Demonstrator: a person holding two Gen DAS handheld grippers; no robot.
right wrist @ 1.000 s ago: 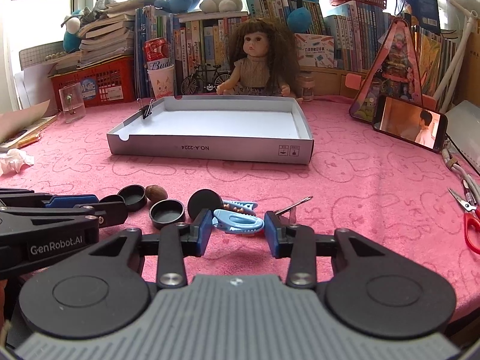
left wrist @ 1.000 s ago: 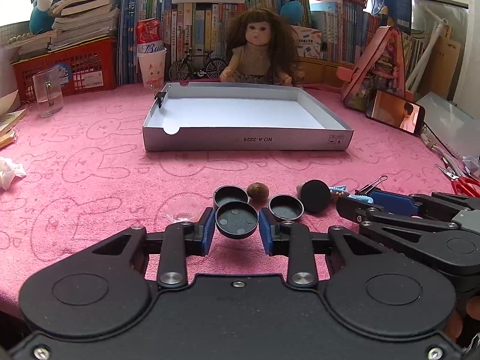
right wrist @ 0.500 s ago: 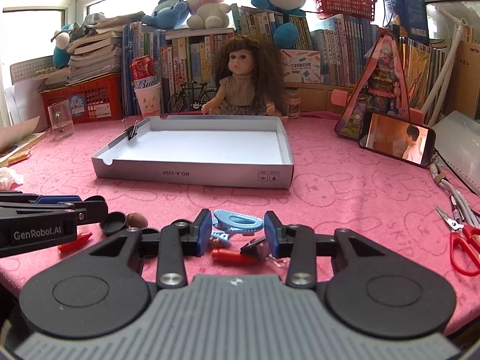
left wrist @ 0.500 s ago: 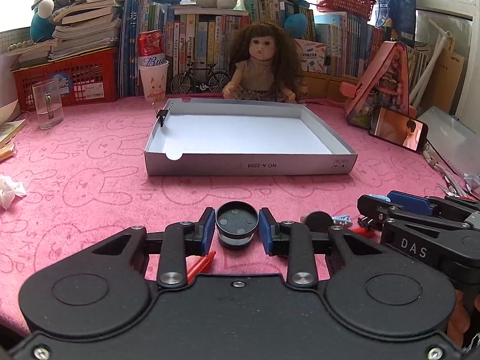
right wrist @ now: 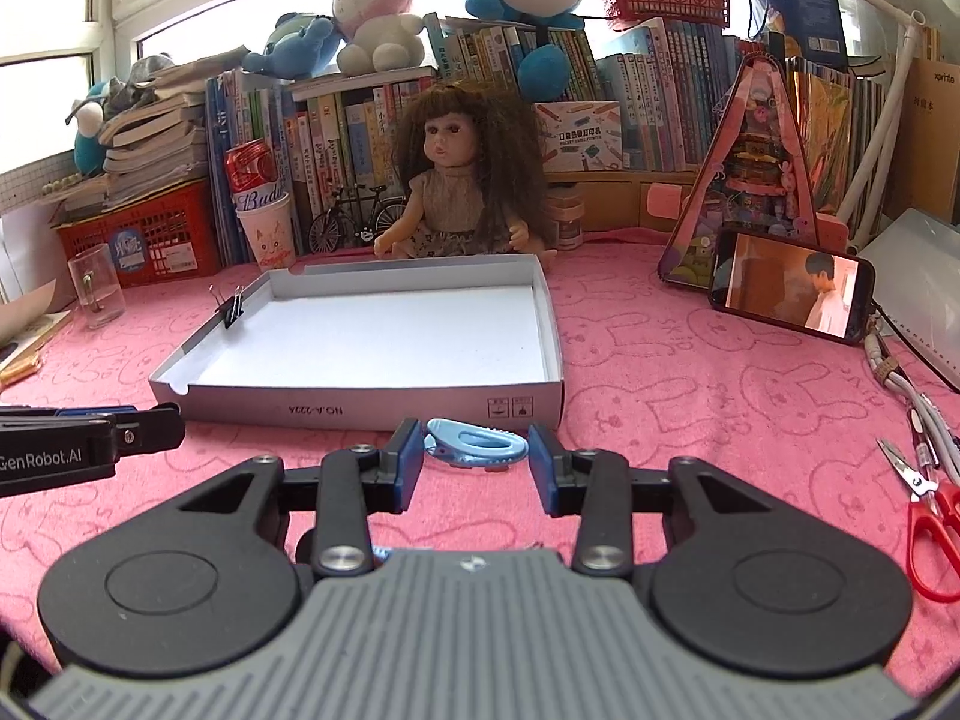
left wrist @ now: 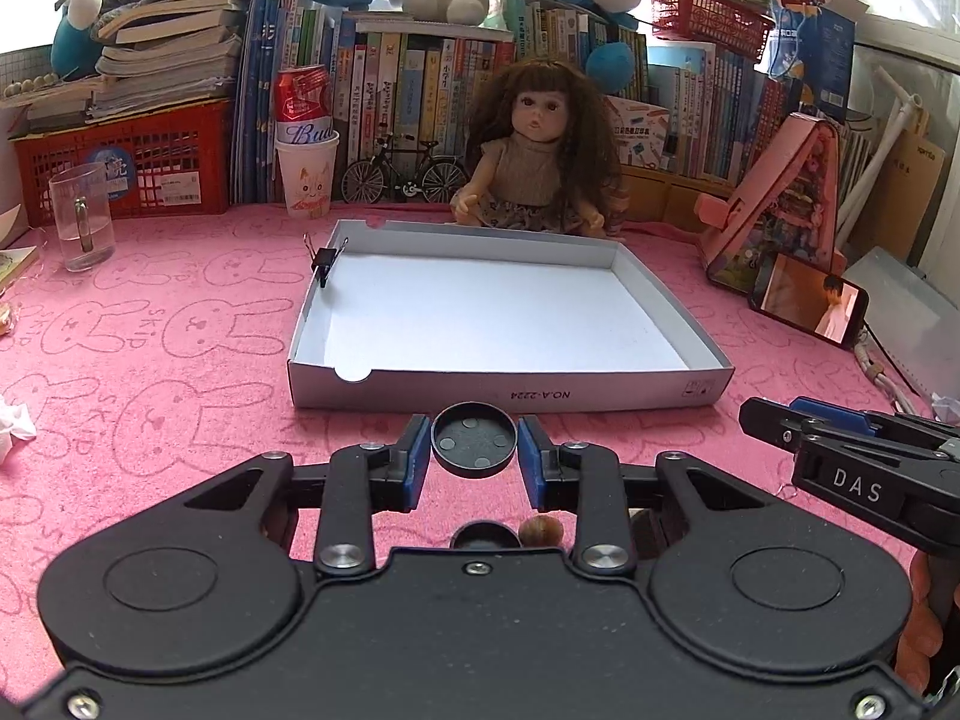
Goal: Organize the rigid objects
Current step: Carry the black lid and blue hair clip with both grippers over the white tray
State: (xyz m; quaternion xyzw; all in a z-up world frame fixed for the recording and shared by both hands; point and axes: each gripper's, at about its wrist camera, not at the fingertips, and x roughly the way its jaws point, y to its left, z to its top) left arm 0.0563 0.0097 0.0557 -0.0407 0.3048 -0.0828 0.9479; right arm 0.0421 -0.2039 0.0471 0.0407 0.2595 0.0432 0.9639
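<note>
The black cap (left wrist: 474,440) sat clamped in my left gripper (left wrist: 474,450) and the blue clip (right wrist: 477,450) in my right gripper (right wrist: 477,462), both held just short of the white tray (left wrist: 510,399), presumably for dropping in.

Sunlit windows (right wrist: 120,12) behind crowded bookshelf (right wrist: 630,96)

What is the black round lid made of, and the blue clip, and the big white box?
The black round lid looks like matte plastic: dull, evenly moulded. The blue clip seems glossy plastic, with soft highlights. The big white box looks like cardboard: thin folded walls with print, plain unshiny surface.
</note>
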